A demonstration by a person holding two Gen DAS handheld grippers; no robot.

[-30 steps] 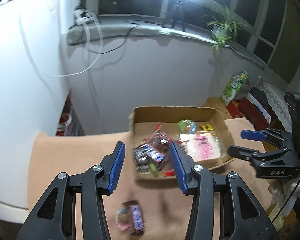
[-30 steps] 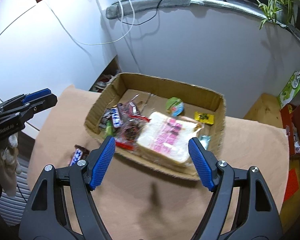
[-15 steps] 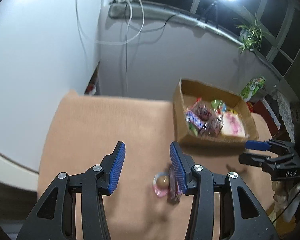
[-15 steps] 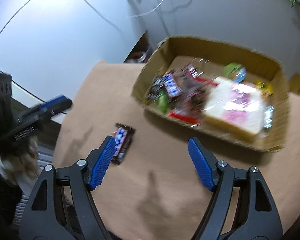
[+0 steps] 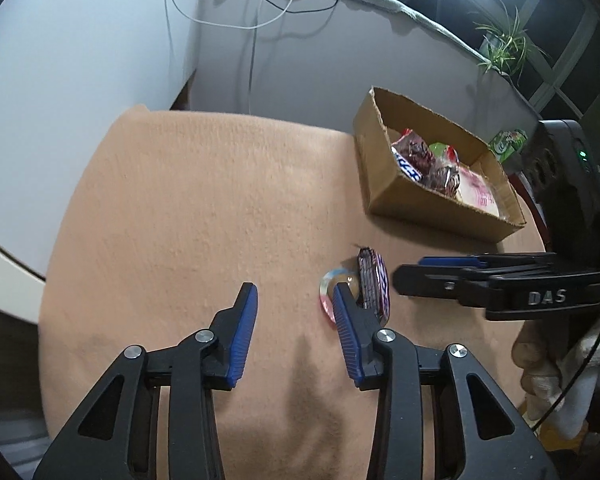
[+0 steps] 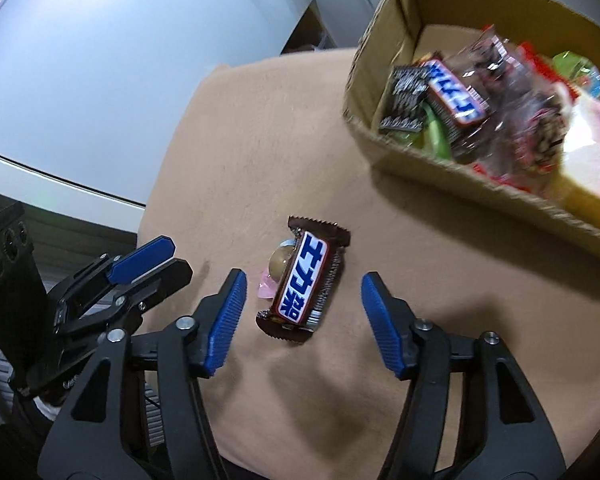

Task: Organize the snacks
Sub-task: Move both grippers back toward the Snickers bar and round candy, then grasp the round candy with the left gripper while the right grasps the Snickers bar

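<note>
On the tan-covered desk [image 5: 188,208] the job looks nearly wrapped up: the cardboard box [image 6: 384,36] at the far right already brims with bars, packets and a wrapped loaf, and only two strays lie outside it, well apart from the box. The right tool [image 6: 300,296] straddles the chocolate bar [image 6: 306,280], jaws just narrowing but pads not yet touching. Tucked against the bar sits the small jelly cup [image 5: 332,292]; the left tool [image 5: 294,300], also just closing, is beside it, part-open and empty.
</note>
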